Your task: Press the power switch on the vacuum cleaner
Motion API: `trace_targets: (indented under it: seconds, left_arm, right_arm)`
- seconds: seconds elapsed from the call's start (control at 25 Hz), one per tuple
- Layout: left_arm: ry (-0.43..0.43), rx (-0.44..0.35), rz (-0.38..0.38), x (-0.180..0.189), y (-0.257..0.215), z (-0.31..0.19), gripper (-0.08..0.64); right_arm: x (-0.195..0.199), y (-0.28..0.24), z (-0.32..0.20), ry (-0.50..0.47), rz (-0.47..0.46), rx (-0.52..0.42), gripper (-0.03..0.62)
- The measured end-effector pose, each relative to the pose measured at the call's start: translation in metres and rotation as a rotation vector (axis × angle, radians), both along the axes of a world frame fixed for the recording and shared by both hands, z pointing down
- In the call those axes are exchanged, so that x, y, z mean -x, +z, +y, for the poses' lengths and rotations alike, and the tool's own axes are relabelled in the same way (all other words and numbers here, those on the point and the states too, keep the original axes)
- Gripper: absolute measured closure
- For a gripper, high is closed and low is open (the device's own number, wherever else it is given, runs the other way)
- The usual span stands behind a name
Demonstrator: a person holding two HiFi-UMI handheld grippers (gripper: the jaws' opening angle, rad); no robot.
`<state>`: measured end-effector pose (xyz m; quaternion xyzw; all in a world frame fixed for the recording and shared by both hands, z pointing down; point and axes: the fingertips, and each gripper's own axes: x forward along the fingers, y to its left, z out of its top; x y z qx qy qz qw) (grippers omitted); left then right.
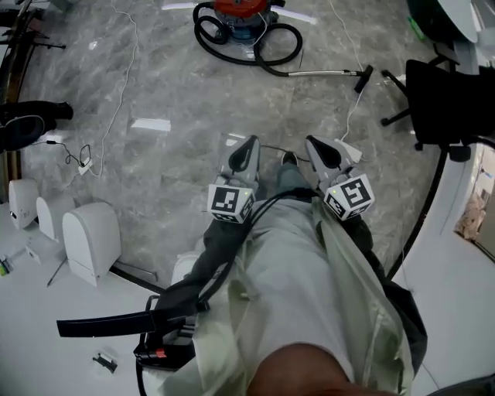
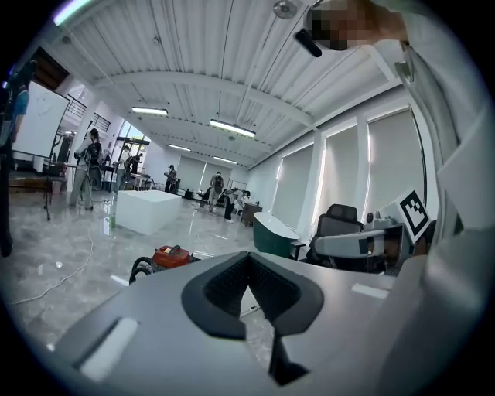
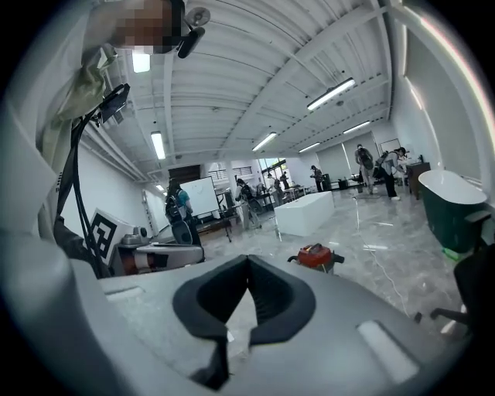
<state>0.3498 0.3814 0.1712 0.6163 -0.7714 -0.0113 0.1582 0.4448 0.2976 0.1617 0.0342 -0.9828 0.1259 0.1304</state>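
Red vacuum cleaner sits at the top centre of the head view, out on the grey floor, well apart from me. My left gripper and right gripper hang mid-frame, side by side. Both have their fingers pressed together, gripping nothing.
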Motion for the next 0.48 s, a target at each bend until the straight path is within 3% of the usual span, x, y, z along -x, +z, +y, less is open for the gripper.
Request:
trace_targets:
  seconds: [0.24,0.48]
  left_arm:
    - [-0.041,0.009,0.029,0.022,0.006,0.039,0.558]
    - [0.003,-0.006,0.014,0.036,-0.004,0.036,0.557]
  right_arm:
    - [0.024,-0.004,0.037,-0.019,0.008,-0.038,0.591]
    - [0.028,-0.016,0.035,0.065,-0.034,-0.046,0.591]
